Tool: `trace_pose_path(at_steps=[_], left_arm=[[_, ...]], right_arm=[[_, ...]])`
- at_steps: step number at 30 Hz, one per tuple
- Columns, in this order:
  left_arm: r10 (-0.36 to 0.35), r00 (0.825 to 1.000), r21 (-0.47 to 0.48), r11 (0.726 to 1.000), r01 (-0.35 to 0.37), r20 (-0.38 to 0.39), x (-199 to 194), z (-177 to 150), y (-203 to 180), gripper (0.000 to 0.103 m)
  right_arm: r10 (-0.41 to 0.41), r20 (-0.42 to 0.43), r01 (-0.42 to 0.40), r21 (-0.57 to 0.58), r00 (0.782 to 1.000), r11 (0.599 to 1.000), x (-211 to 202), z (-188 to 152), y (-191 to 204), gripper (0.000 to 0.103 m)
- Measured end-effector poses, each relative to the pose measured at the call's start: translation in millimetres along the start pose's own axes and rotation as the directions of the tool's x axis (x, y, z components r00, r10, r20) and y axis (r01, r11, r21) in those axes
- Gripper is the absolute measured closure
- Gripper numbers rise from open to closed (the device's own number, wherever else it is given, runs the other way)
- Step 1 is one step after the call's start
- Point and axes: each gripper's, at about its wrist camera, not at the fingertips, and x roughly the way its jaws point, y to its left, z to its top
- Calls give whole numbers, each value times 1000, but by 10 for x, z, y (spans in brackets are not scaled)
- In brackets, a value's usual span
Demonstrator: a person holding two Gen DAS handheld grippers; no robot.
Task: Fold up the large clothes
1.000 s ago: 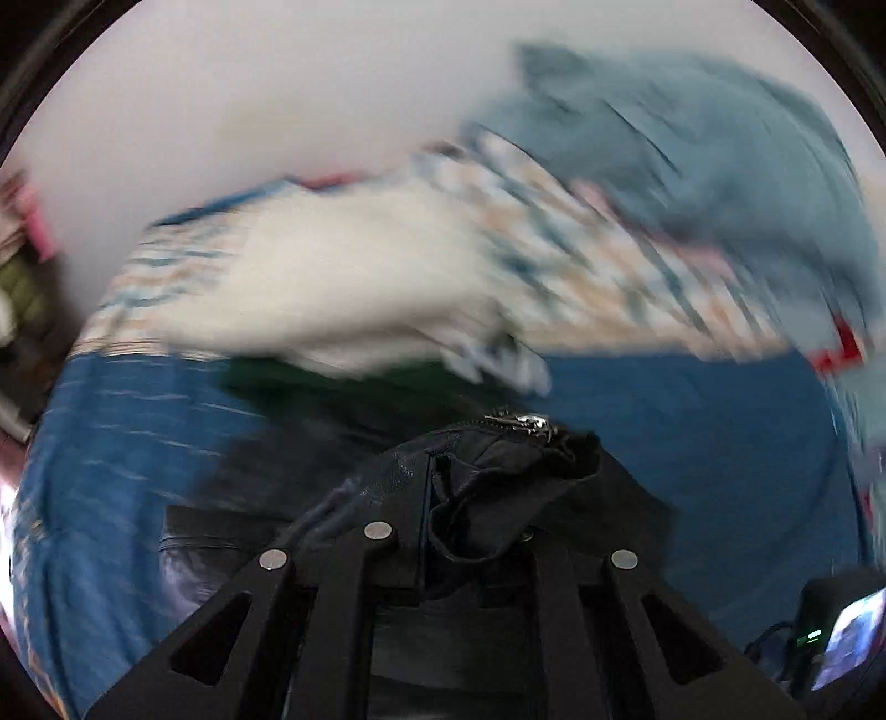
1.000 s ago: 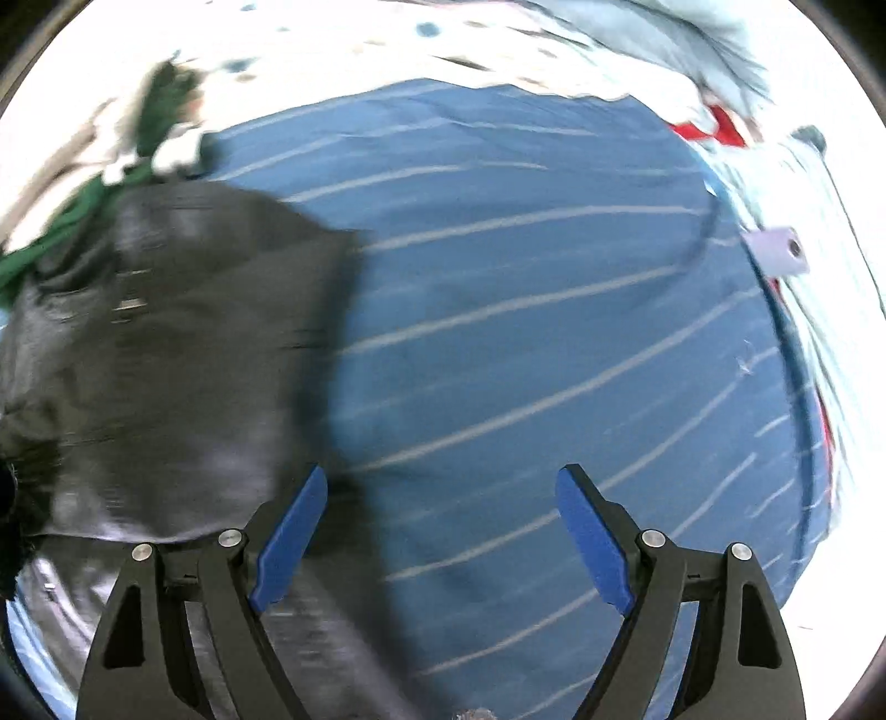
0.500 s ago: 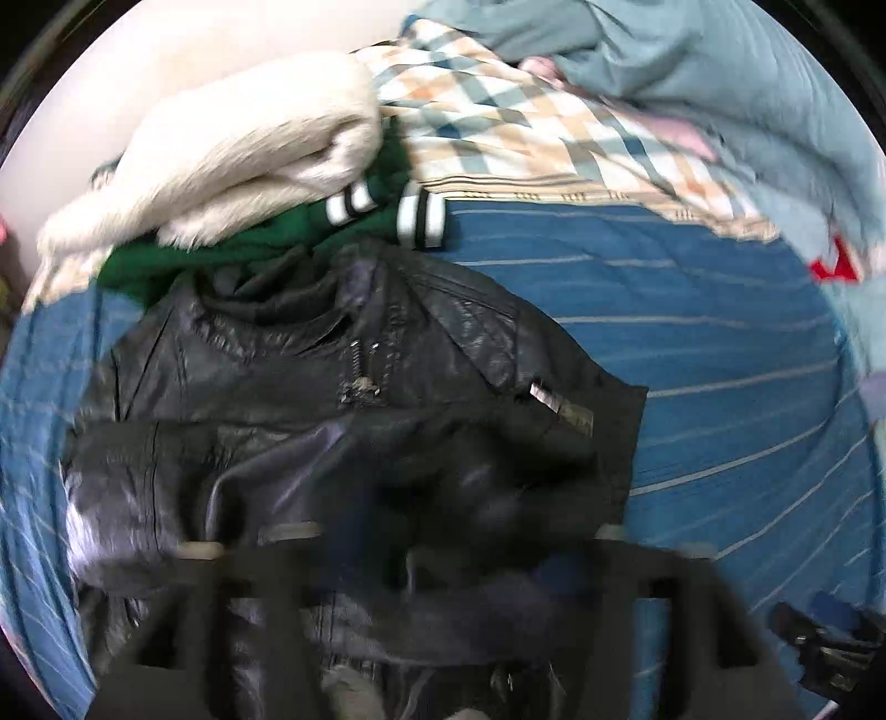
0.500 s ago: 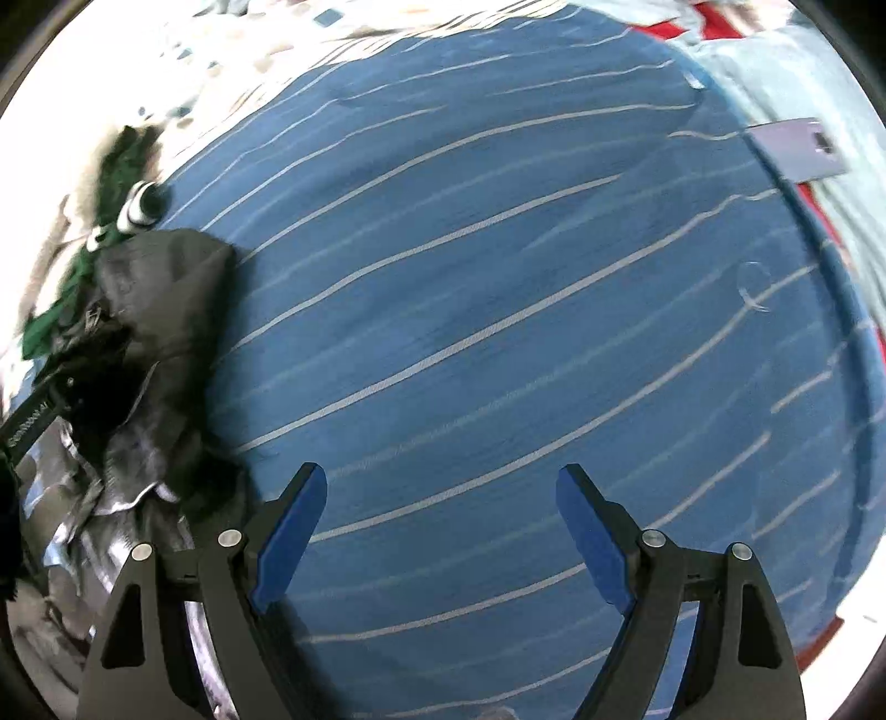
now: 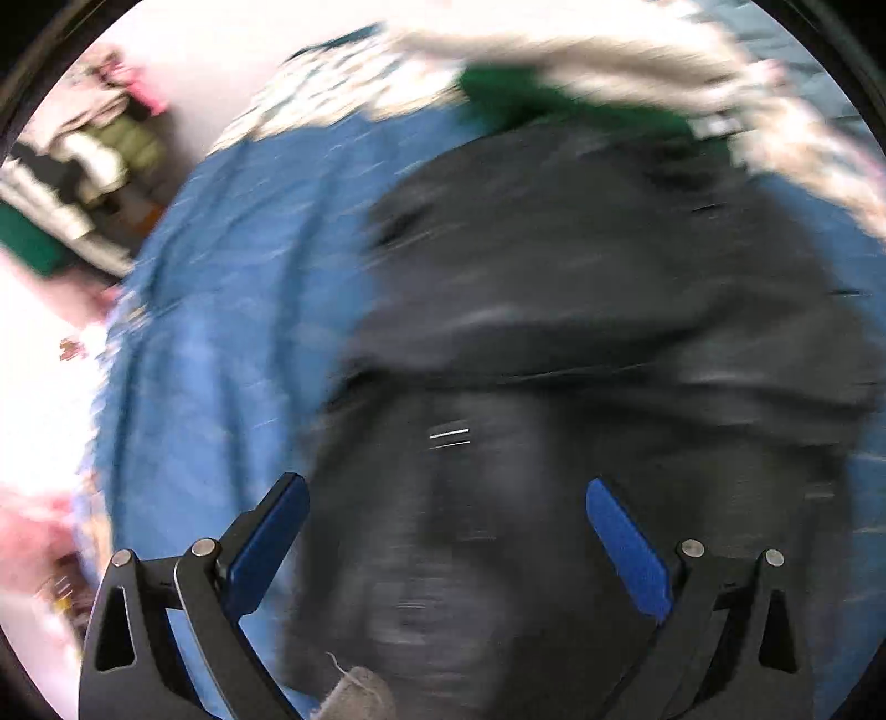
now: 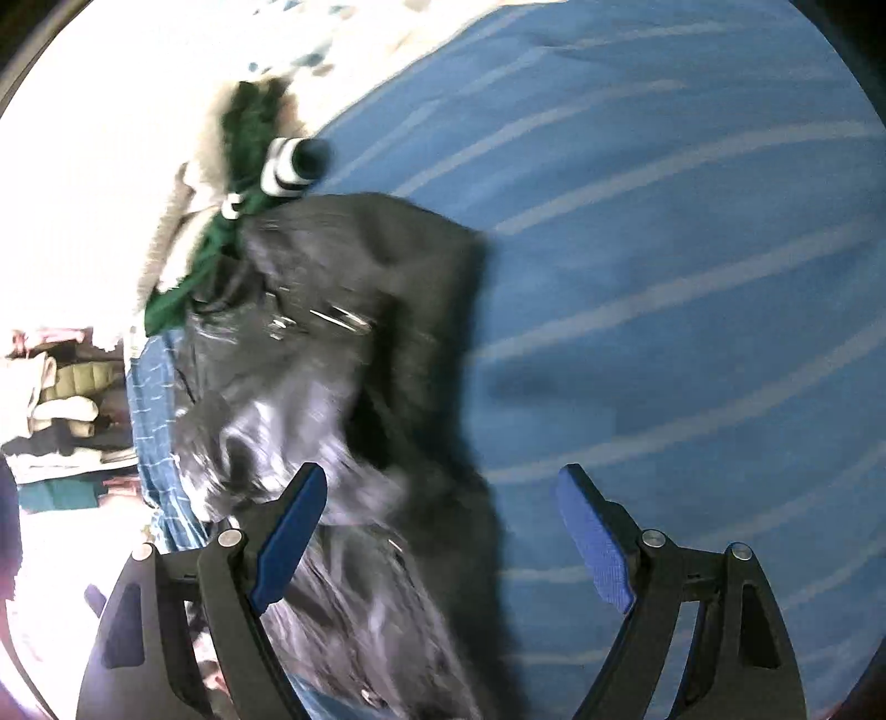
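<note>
A black leather jacket point(image 5: 581, 310) lies crumpled on the blue striped bedsheet point(image 5: 232, 288). It also shows in the right wrist view point(image 6: 354, 343), left of centre. My left gripper point(image 5: 443, 493) is open and empty, hovering over the jacket's near part; the view is blurred by motion. My right gripper point(image 6: 440, 482) is open and empty, with its left finger over the jacket's edge and its right finger over bare sheet point(image 6: 692, 277).
A green garment with white-striped cuffs point(image 6: 288, 160) and a cream fluffy garment point(image 5: 581, 50) lie beyond the jacket. A checked blanket point(image 5: 332, 94) lies behind. Piled clothes point(image 5: 83, 166) stand off the bed at the left.
My left gripper has let go of the jacket and opened; the jacket now lies on the bed. Both grippers have swung, and the right one now reaches the jacket's edge.
</note>
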Motion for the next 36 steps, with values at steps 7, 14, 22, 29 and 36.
trace_pose_path(at_steps=[7,14,22,29,36], left_arm=[[112,993,-165,981,-106,31,344,385,510,1],[98,993,-144,986,-88,61,635,879,366,1],[66,996,-19,998,-65,54,1129,1010,199,0],[-19,999,-54,998,21,42,881,868,533,0],[-139,990,-155,978,138,3,405,43,1429,0]], right_arm=[[-239,-5,233,-203,971,951,586,254,787,94],[-495,-69,485,-122,866,866,622,-48,373,103],[-162,73,167,-83,984,982,127,-29,1050,71],[-339,-83,319,-188,937,929,1212,237,1238,66],[-293,-46,277,-216,955,936,367,-416,1189,23]])
